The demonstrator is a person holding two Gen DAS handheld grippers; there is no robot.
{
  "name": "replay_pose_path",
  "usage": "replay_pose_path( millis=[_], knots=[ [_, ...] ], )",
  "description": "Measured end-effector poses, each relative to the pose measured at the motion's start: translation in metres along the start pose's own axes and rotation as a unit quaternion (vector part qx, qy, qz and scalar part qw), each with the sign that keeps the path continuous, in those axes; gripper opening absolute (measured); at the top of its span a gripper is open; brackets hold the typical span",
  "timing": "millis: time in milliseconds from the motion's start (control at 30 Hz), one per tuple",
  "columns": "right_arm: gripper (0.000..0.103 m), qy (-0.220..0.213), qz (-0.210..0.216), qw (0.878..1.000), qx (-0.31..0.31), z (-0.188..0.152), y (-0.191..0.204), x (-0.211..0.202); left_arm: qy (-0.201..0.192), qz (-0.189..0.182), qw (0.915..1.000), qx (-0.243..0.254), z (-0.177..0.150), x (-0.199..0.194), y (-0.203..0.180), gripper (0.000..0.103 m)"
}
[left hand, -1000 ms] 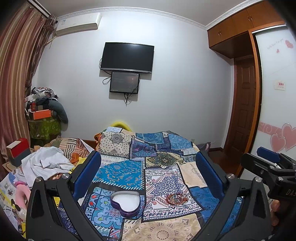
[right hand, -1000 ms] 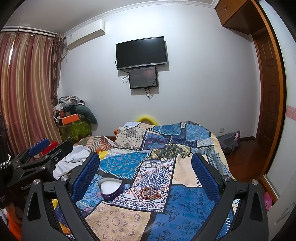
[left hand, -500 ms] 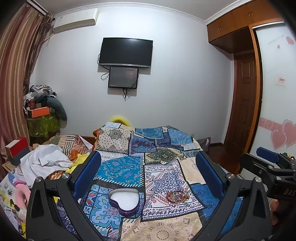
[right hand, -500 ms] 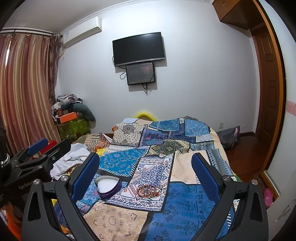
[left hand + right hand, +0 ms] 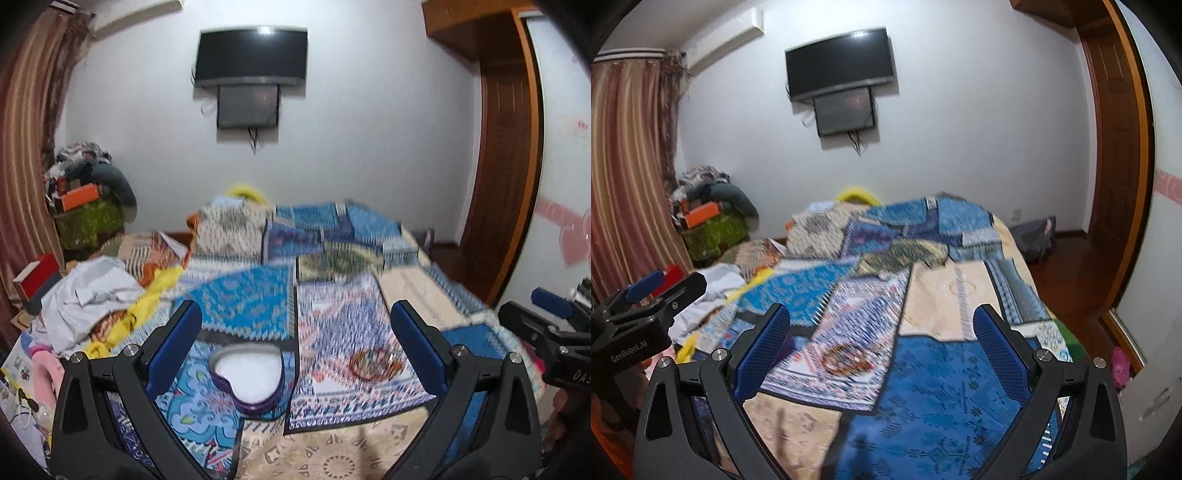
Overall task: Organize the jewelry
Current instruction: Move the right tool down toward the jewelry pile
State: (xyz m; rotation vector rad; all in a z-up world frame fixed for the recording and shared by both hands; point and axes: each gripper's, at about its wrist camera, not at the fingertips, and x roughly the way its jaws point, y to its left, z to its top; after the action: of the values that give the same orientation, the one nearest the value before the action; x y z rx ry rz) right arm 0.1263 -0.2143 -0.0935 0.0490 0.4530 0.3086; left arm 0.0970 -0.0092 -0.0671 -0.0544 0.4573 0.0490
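Note:
A purple heart-shaped box (image 5: pixel 248 380) with a white lining lies open on the patterned bedspread (image 5: pixel 258 295). To its right rests a small heap of red and gold bangles (image 5: pixel 375 366). My left gripper (image 5: pixel 295 343) hangs open above and in front of both, holding nothing. In the right wrist view the bangles (image 5: pixel 847 360) lie between the spread fingers of my right gripper (image 5: pixel 882 347), which is open and well above the bed. The box is hidden behind the left finger (image 5: pixel 764 347) there. Both views are blurred.
A pile of white and yellow cloth (image 5: pixel 96 295) lies at the bed's left side. A red box (image 5: pixel 37 275) and a heap of clothes on a green stand (image 5: pixel 88 206) are further left. A wooden door (image 5: pixel 506 177) stands at the right. A screen (image 5: pixel 251 55) hangs on the far wall.
Both grippers have tilted down and moved closer to the bed, so the box and bangles appear larger. Both stay open and empty.

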Motion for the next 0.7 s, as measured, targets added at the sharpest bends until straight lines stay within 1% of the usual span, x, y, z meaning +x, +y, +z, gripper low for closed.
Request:
replay_pose_path(
  millis=[100,200,300,367,400,500,567,600,667,700],
  knots=[
    [0.099,0.031,-0.007,0.999,-0.001,-0.011,-0.008,0.018,0.043,-0.007,0.9990,0.012,-0.014,0.027,-0.007,0.103],
    [0.099,0.065,-0.011,0.998,-0.008,-0.023,-0.014,0.039,0.084,-0.020,0.9961,0.016,-0.028,0.053,-0.013,0.103],
    [0.099,0.089,-0.009,0.996,-0.013,-0.028,-0.019,0.052,0.113,-0.035,0.9928,0.023,-0.039,0.074,-0.020,0.096],
    [0.098,0.102,-0.004,0.995,-0.013,-0.031,-0.024,0.061,0.130,-0.047,0.9901,0.027,-0.043,0.083,-0.023,0.088],
    [0.098,0.105,-0.002,0.994,-0.013,-0.032,-0.025,0.063,0.137,-0.053,0.9888,0.027,-0.045,0.087,-0.025,0.087],
    [0.089,0.119,0.007,0.993,-0.016,-0.034,-0.027,0.073,0.153,-0.073,0.9852,0.026,-0.049,0.096,-0.030,0.078],
    [0.081,0.128,0.016,0.991,-0.018,-0.036,-0.029,0.080,0.161,-0.082,0.9832,0.028,-0.049,0.102,-0.034,0.069],
    [0.078,0.130,0.019,0.991,-0.017,-0.036,-0.031,0.084,0.165,-0.087,0.9820,0.031,-0.049,0.107,-0.036,0.066],
    [0.068,0.134,0.025,0.991,-0.012,-0.035,-0.034,0.090,0.172,-0.095,0.9799,0.036,-0.049,0.114,-0.039,0.054],
    [0.066,0.137,0.032,0.990,-0.009,-0.034,-0.037,0.094,0.176,-0.097,0.9789,0.037,-0.049,0.117,-0.039,0.051]
  ],
)
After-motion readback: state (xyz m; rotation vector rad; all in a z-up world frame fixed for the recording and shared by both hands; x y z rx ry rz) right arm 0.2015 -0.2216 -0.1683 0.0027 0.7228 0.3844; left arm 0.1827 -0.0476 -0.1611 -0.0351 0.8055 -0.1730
